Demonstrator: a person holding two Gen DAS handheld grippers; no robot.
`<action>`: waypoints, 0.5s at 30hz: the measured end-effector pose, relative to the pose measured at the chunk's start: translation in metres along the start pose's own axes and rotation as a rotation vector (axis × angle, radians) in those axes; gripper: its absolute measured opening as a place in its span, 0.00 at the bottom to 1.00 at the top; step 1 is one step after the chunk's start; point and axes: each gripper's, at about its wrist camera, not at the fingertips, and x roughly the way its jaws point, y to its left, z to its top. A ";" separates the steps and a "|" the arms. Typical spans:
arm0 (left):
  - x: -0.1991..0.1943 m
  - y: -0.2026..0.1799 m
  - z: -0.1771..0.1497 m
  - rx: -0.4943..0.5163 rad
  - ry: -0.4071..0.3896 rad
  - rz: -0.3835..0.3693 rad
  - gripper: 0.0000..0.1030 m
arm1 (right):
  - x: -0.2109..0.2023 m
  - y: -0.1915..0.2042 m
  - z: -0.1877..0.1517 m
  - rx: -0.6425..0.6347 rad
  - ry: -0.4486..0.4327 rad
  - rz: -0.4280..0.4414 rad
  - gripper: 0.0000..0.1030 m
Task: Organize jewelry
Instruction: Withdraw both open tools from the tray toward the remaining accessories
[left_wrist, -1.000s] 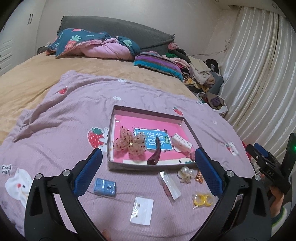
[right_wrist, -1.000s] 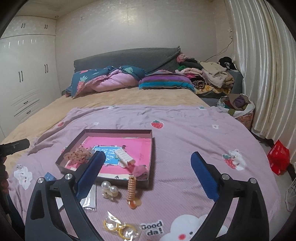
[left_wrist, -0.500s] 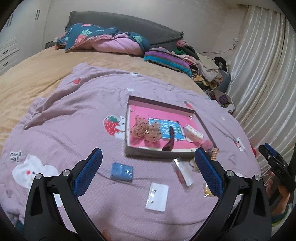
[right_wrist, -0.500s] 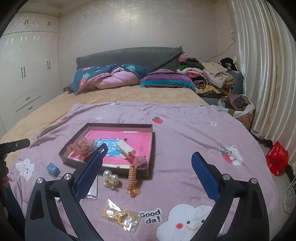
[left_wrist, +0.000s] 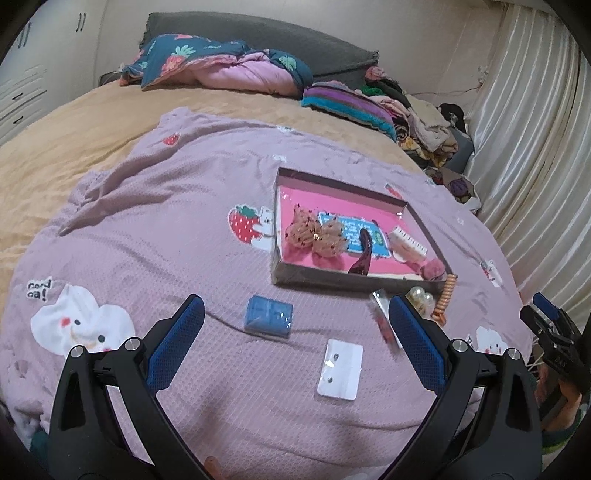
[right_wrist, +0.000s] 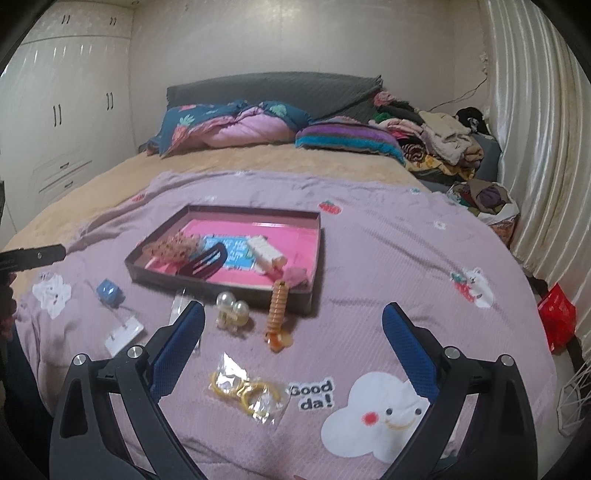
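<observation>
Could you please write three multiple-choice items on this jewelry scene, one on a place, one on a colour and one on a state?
1. Where does the orange spiral hair tie lie?
A. on the blanket, leaning on the tray's near wall
B. flat on the tray's floor
C. on the pillow

2. What colour is the small box on the blanket?
A. red
B. blue
C. green

3. How do the jaws of the right gripper stand?
A. shut on the pearl clip
B. shut on nothing
C. open, empty

Answers:
1 A: its upper end rests against the tray.
2 B: both views show it blue.
3 C: the fingers are wide apart.
</observation>
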 end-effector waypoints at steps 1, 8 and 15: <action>0.003 0.001 -0.001 0.001 0.009 0.003 0.91 | 0.002 0.002 -0.002 -0.003 0.010 0.004 0.93; 0.023 0.001 -0.012 0.018 0.060 0.024 0.91 | 0.019 0.010 -0.021 -0.023 0.090 0.025 0.93; 0.044 0.003 -0.023 0.036 0.107 0.062 0.91 | 0.041 0.016 -0.041 -0.049 0.173 0.021 0.93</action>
